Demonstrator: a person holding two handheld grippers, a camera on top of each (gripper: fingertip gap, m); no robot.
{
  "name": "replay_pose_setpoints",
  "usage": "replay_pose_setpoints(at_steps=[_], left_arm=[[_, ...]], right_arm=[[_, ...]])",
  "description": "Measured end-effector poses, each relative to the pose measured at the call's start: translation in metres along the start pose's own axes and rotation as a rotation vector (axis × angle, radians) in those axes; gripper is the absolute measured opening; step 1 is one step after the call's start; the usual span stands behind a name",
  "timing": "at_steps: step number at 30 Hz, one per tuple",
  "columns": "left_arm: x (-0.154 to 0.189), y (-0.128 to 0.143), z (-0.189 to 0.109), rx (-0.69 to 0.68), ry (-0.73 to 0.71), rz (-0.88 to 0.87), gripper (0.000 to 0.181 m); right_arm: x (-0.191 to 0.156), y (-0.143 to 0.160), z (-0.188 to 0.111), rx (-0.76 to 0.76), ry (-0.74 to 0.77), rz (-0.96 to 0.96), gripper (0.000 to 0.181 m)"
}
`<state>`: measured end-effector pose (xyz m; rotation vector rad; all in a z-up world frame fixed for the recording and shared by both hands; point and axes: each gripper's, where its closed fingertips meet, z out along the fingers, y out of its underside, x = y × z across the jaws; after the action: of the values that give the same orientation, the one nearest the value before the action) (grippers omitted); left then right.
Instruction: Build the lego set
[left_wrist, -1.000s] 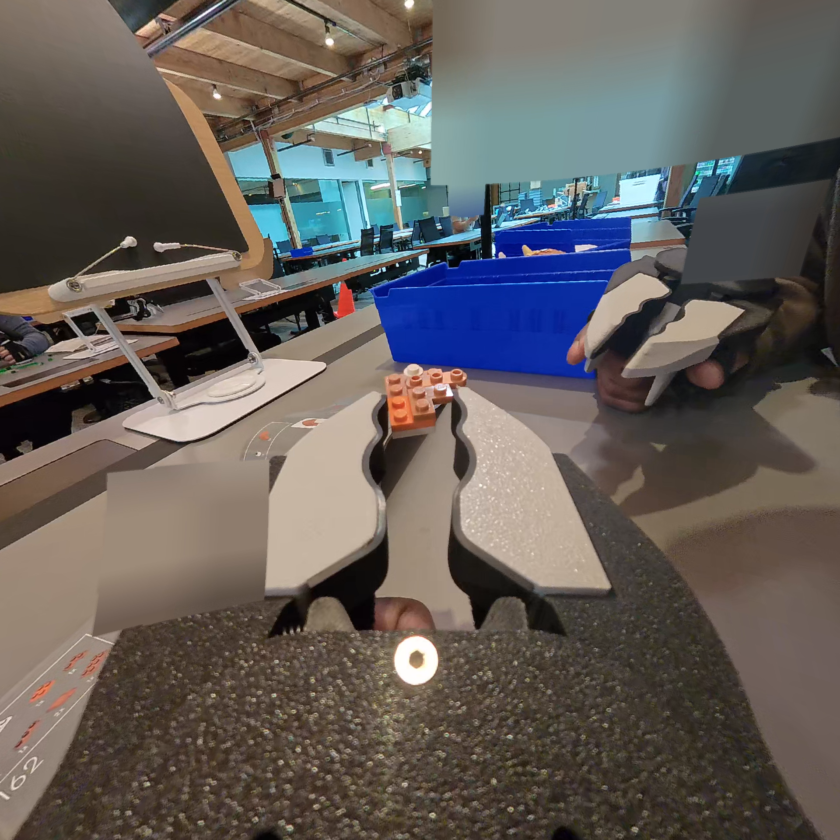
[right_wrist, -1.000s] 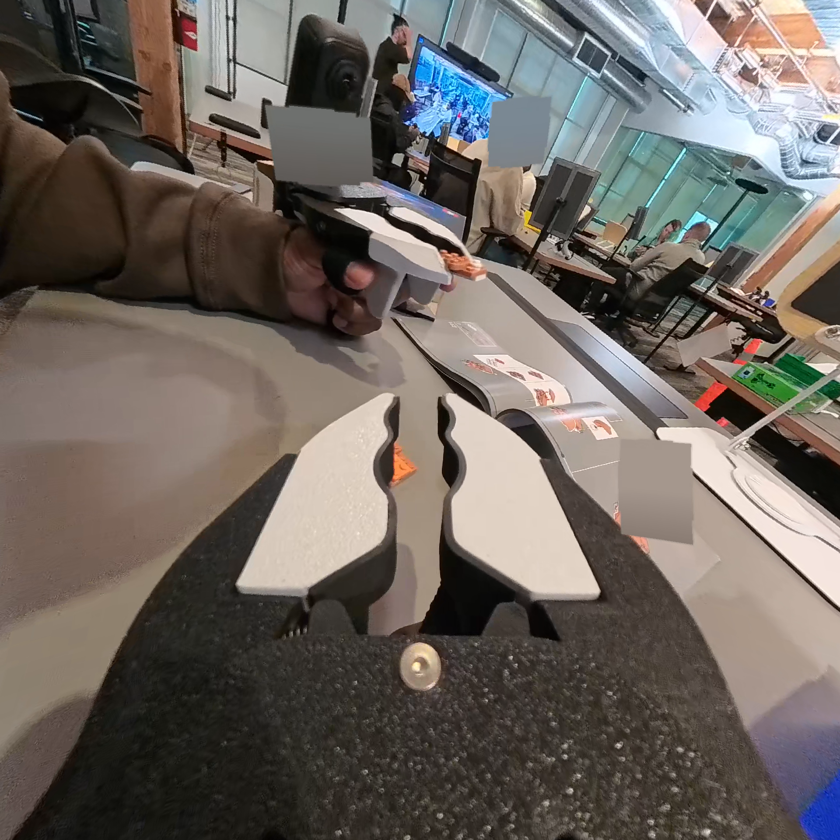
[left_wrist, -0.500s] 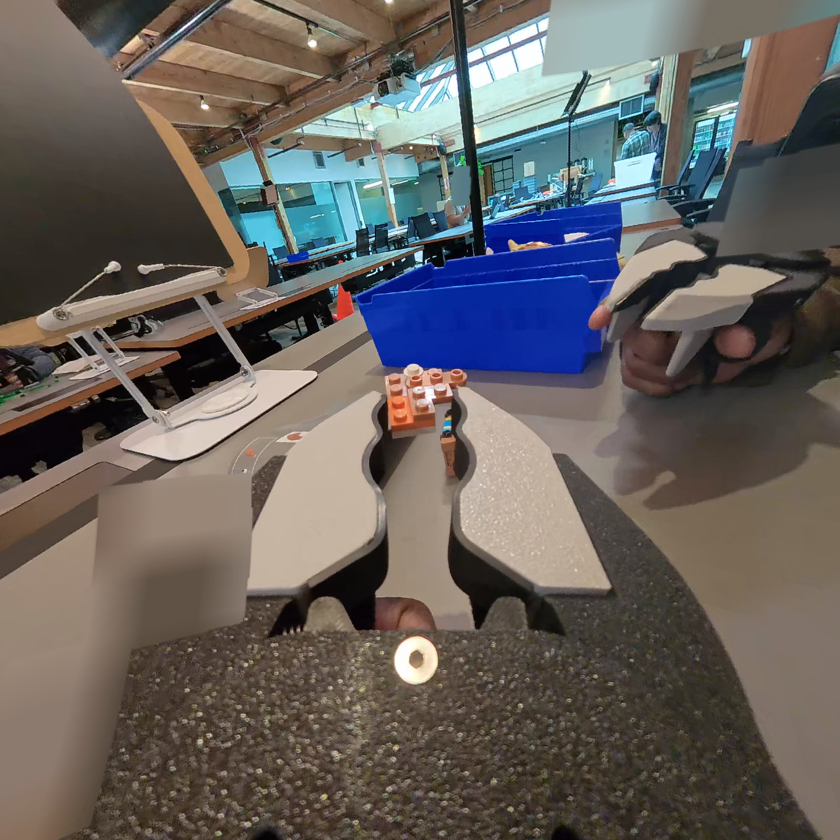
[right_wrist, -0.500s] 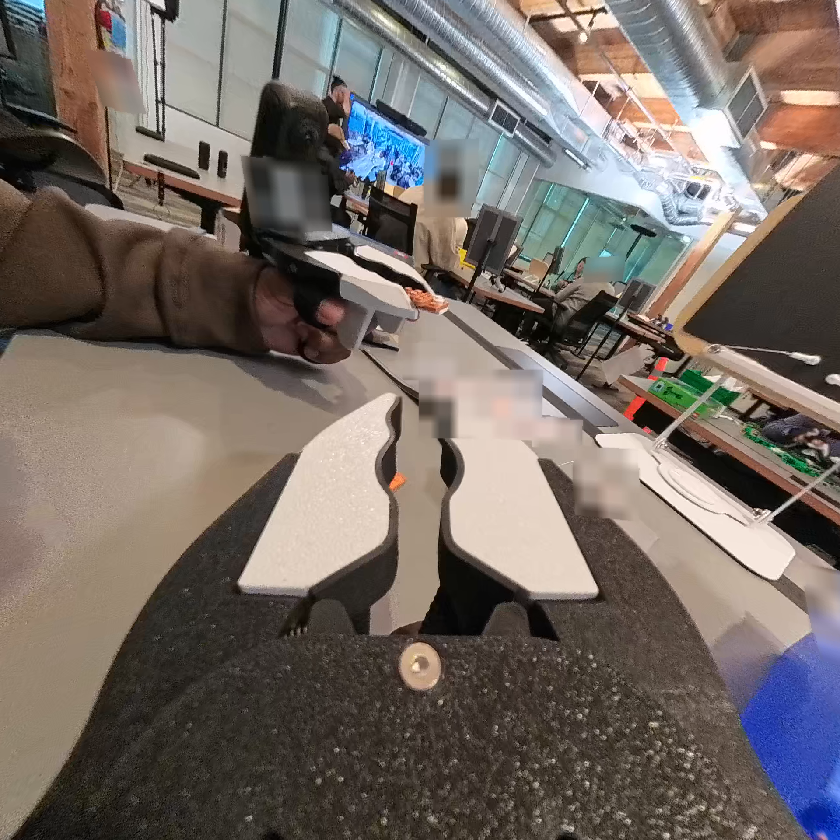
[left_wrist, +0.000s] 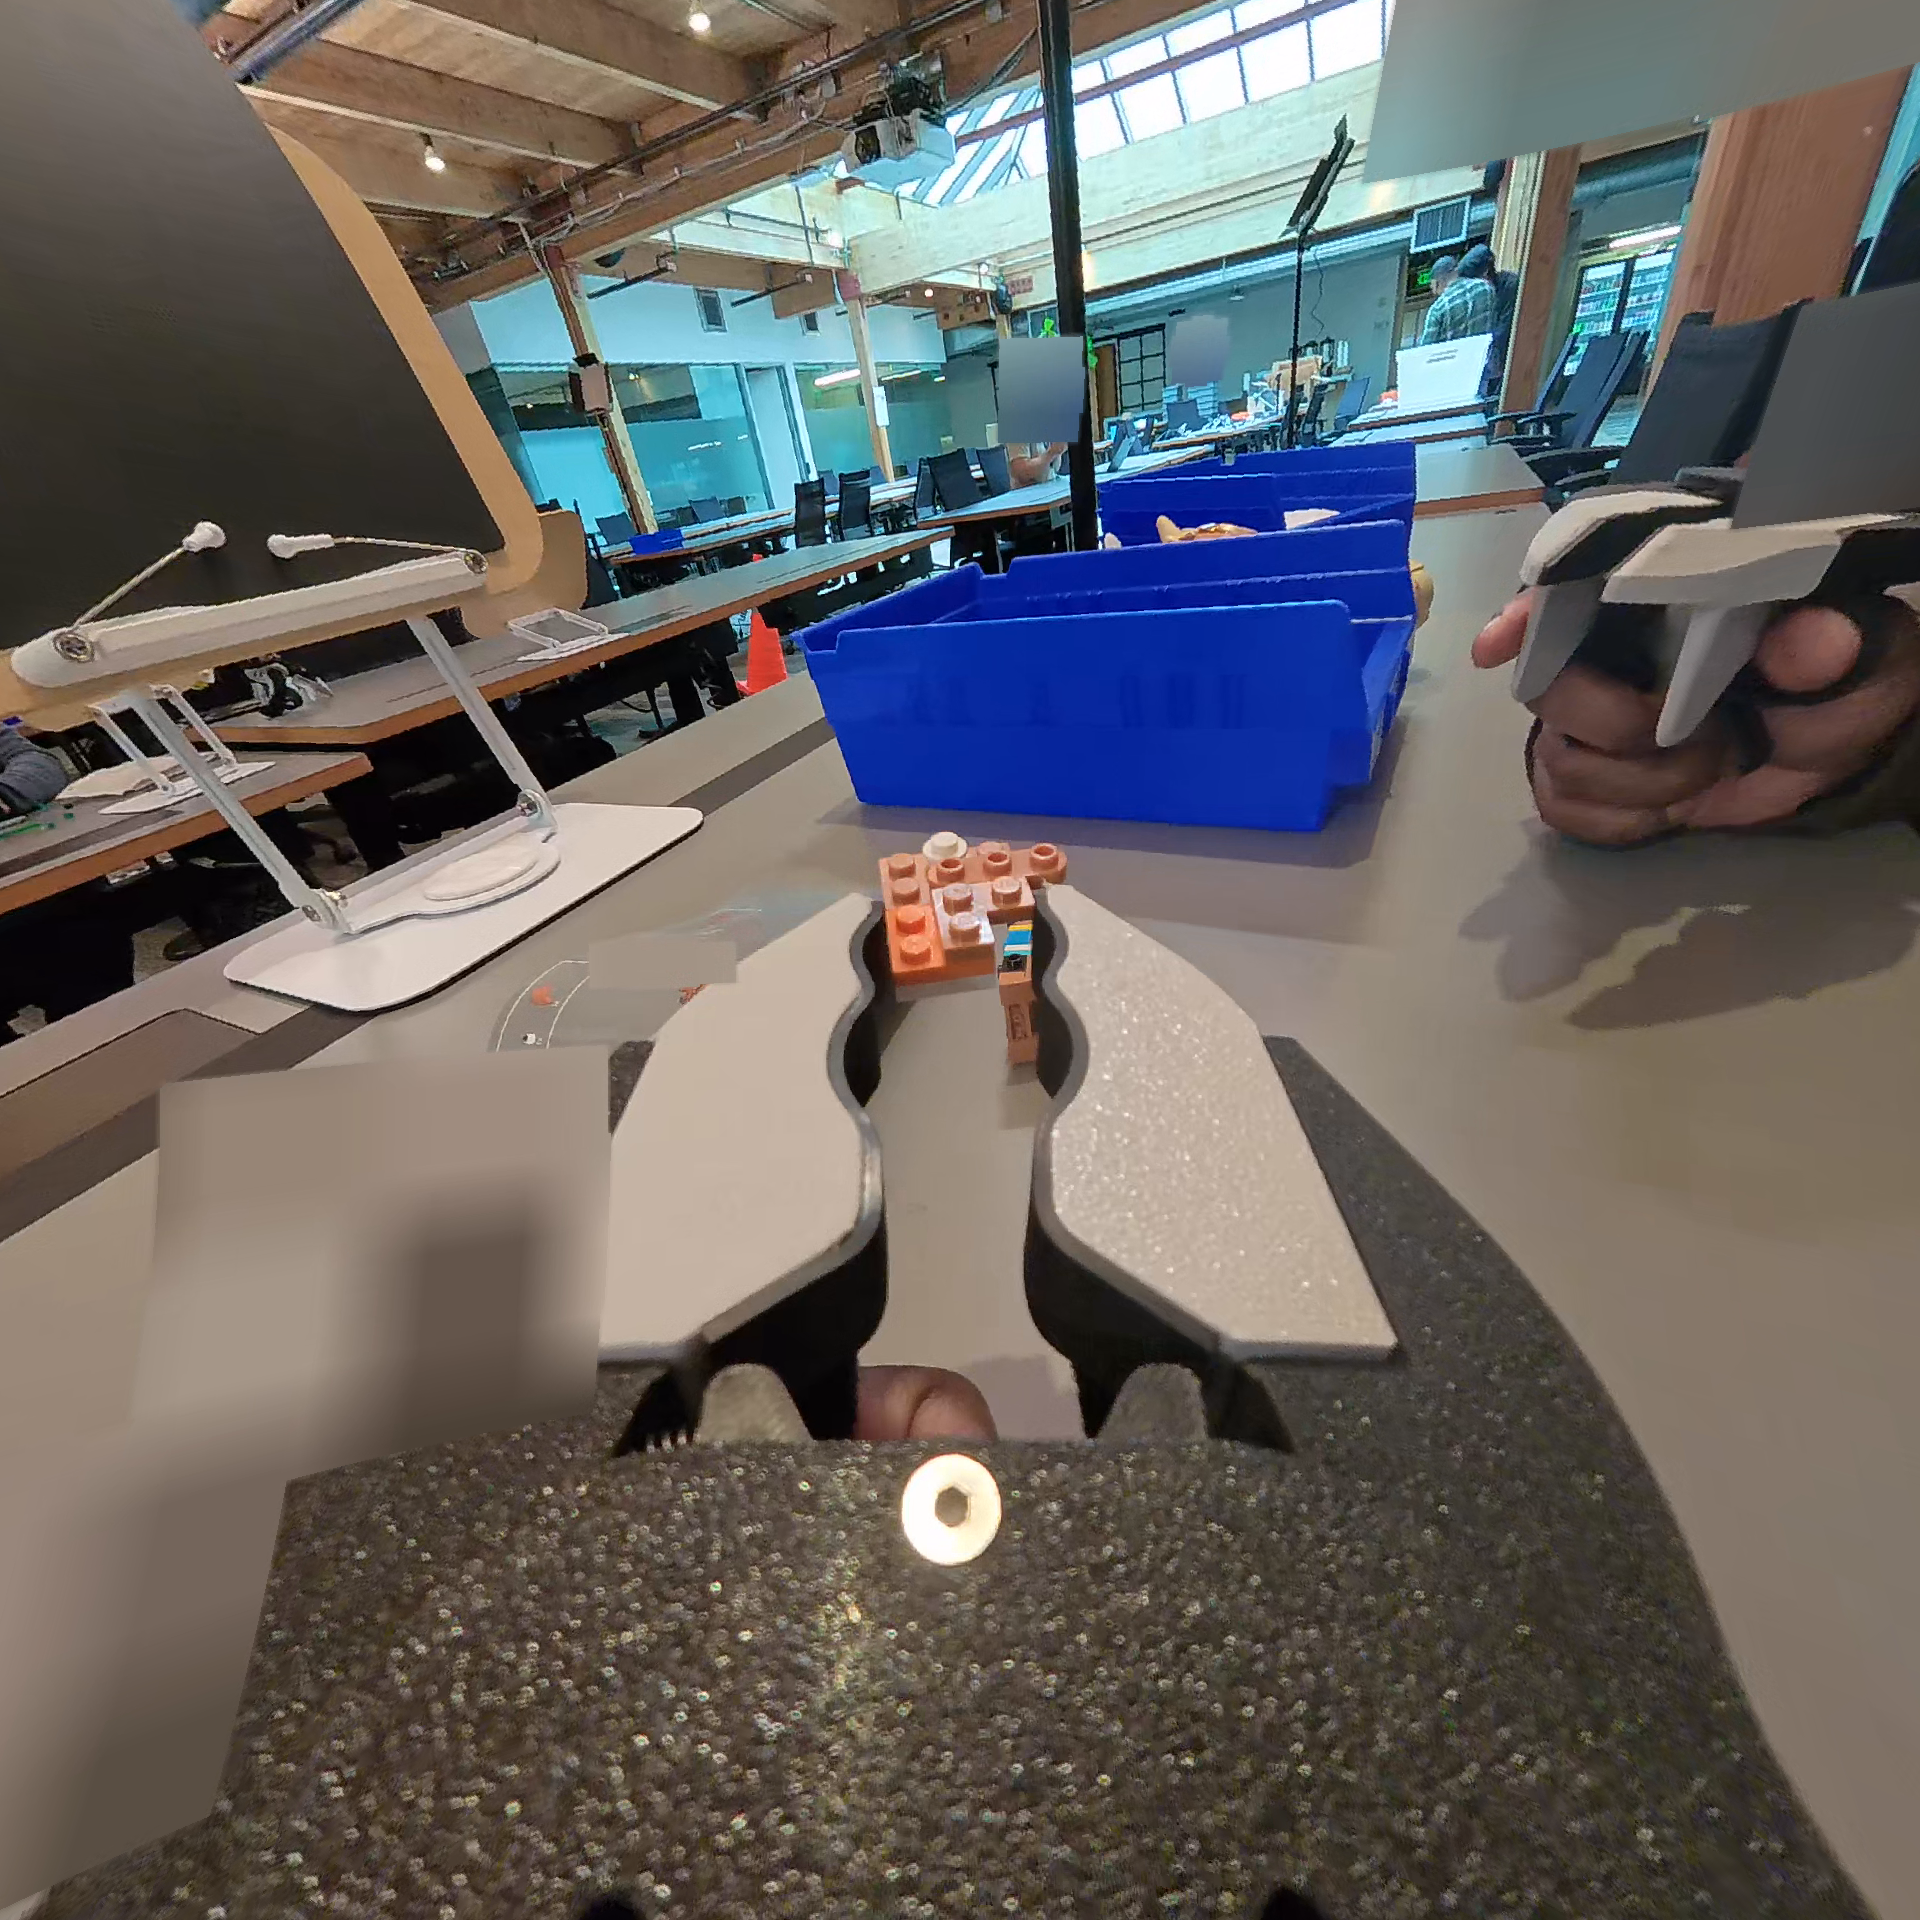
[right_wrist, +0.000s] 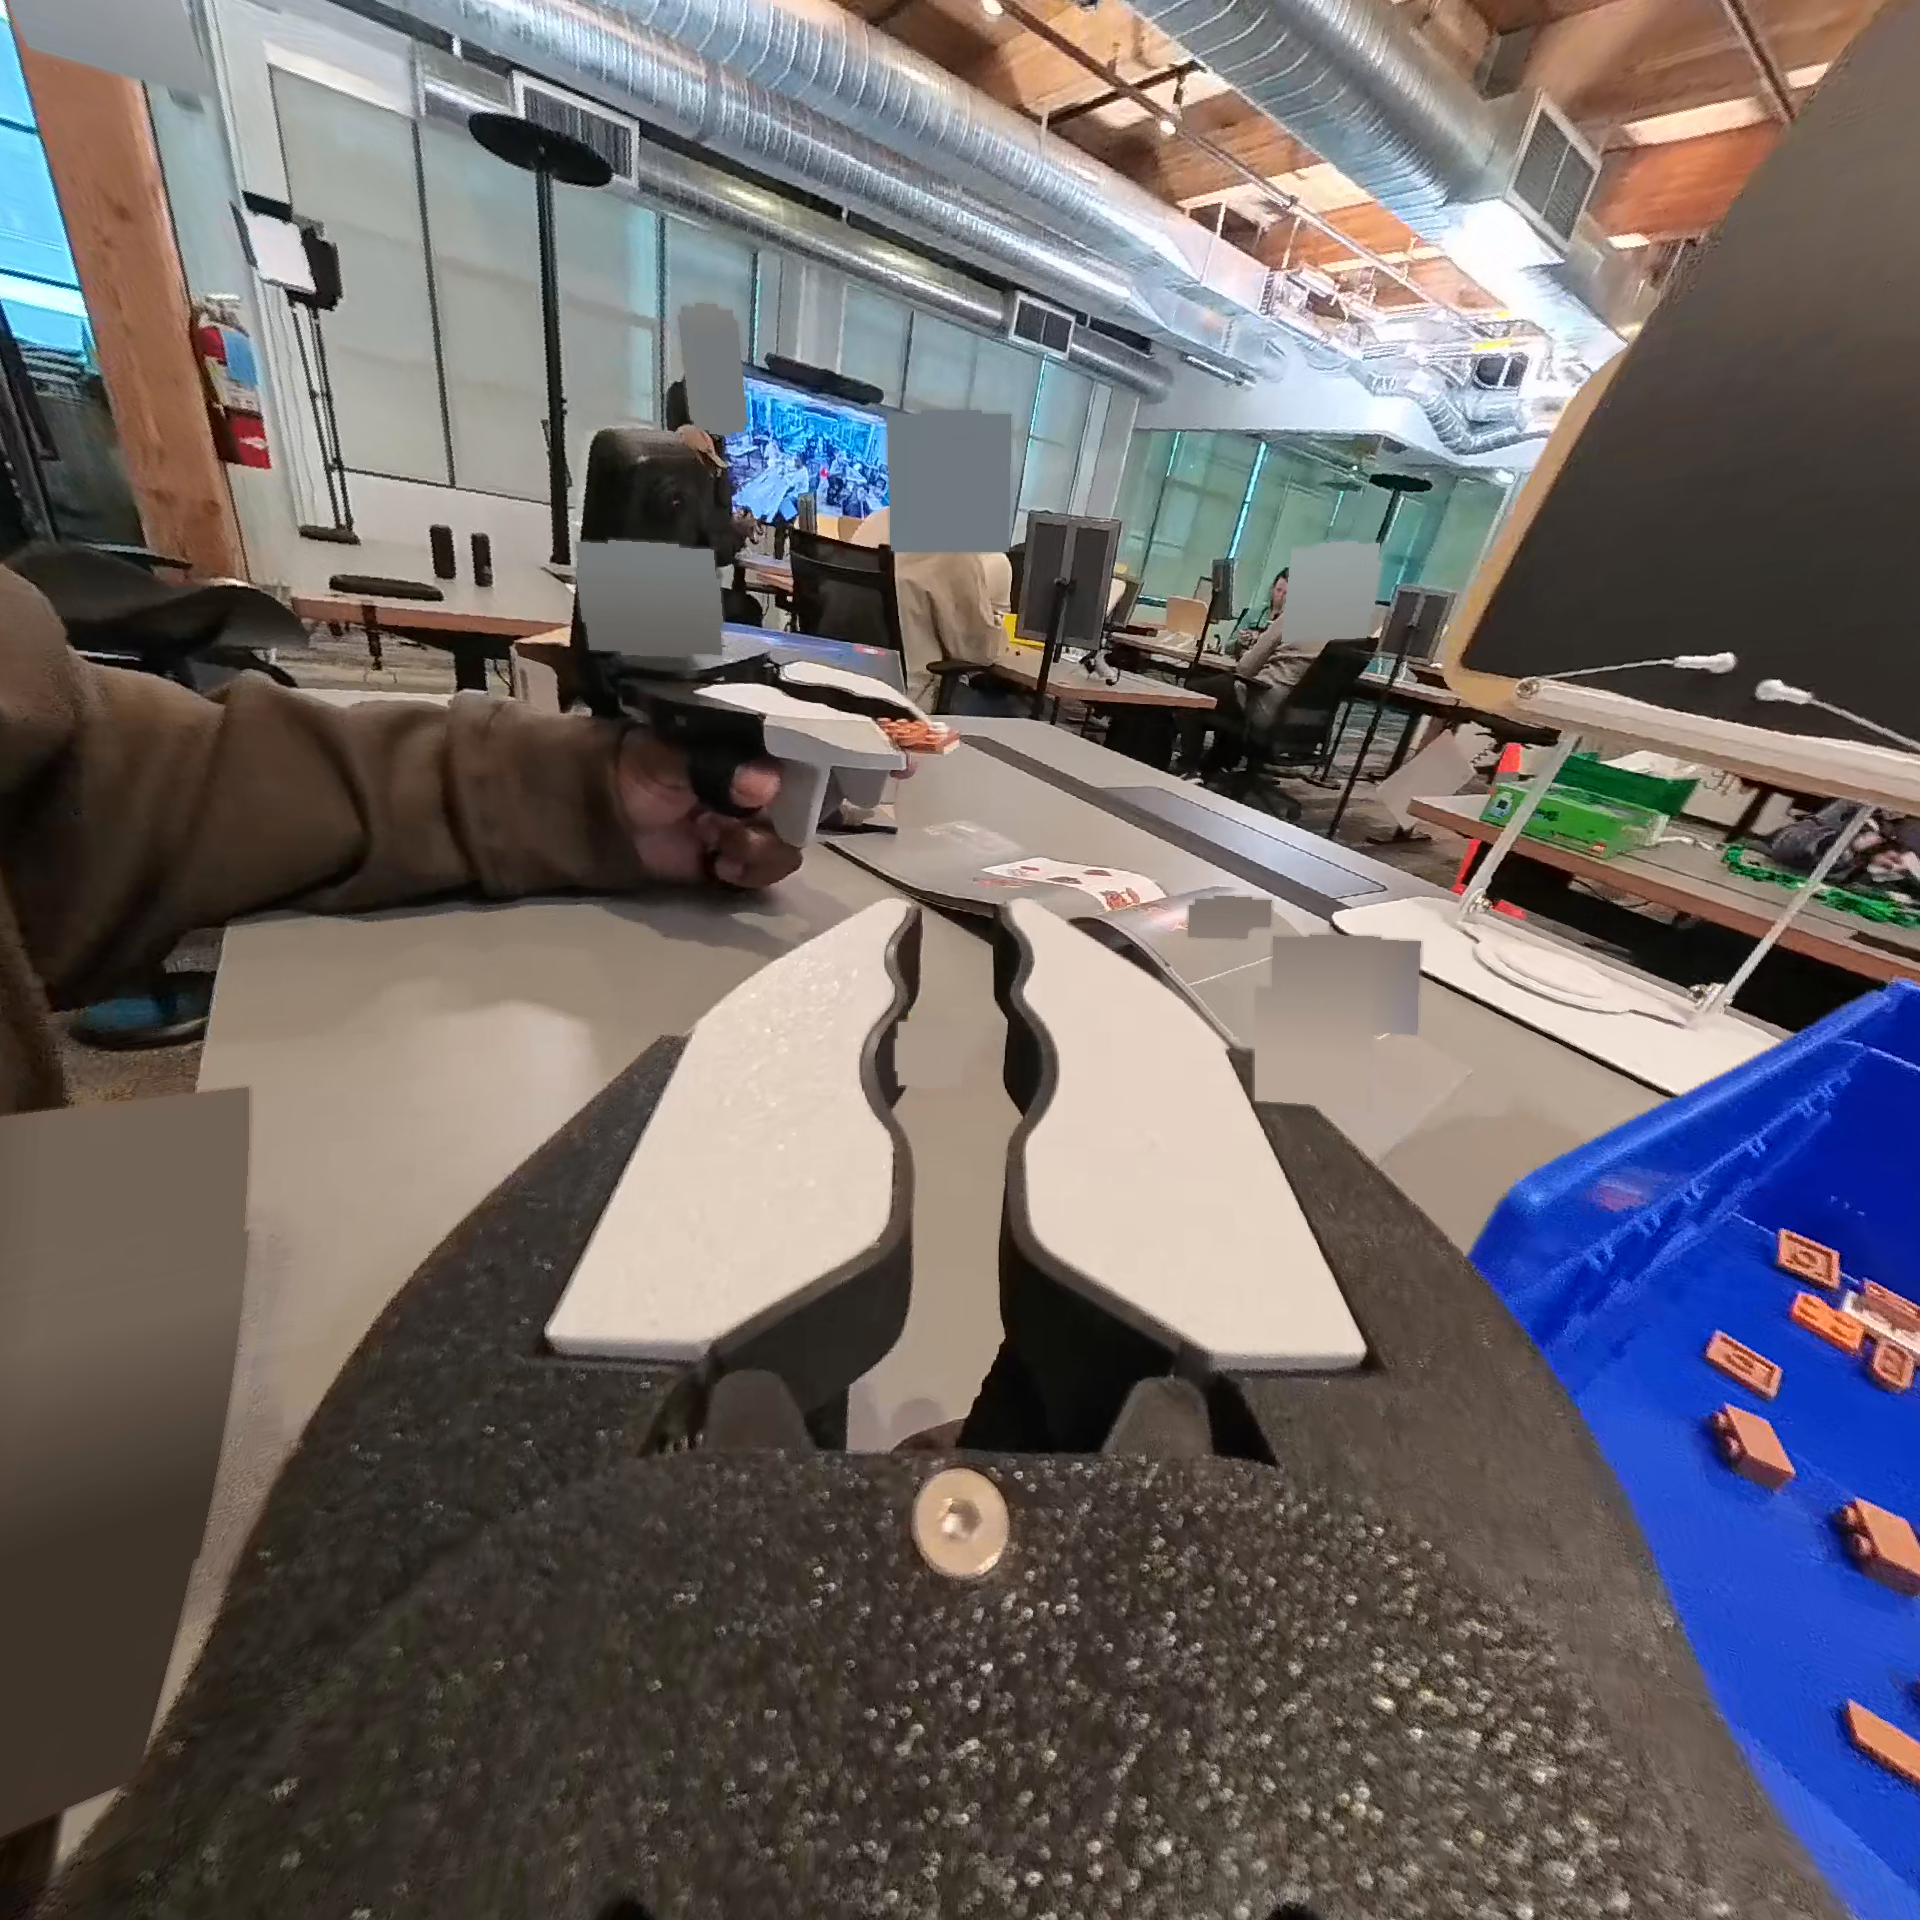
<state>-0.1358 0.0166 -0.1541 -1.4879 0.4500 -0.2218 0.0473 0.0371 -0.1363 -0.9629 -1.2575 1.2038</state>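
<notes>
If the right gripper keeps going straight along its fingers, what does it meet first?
Probably the open instruction booklet lying on the table just past the right gripper. The gripper carries nothing. The left gripper, holding the orange lego assembly, sits left of that line.

The right hand-held gripper (right_wrist: 958, 971) has swung right and lifted off the surface (right_wrist: 499, 1049): the small orange piece once between its fingers is out of sight, and a blue bin (right_wrist: 1621, 1236) holding loose orange bricks (right_wrist: 1756, 1444) has come into its view. In the left wrist view, a small upright brick (left_wrist: 1021, 1003) now shows beside the orange assembly (left_wrist: 951, 914).
</notes>
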Motion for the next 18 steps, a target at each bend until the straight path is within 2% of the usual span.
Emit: replay_pose_setpoints(at_steps=[9, 18], left_arm=[[0.002, 0.004, 0.002, -0.028, 0.017, 0.008, 0.026], [0.0, 0.004, 0.002, -0.028, 0.016, 0.0, 0.026]], right_arm=[[0.017, 0.007, -0.013, -0.021, 0.004, 0.053, 0.013], [0.022, 0.009, -0.011, -0.025, -0.014, 0.108, 0.013]])
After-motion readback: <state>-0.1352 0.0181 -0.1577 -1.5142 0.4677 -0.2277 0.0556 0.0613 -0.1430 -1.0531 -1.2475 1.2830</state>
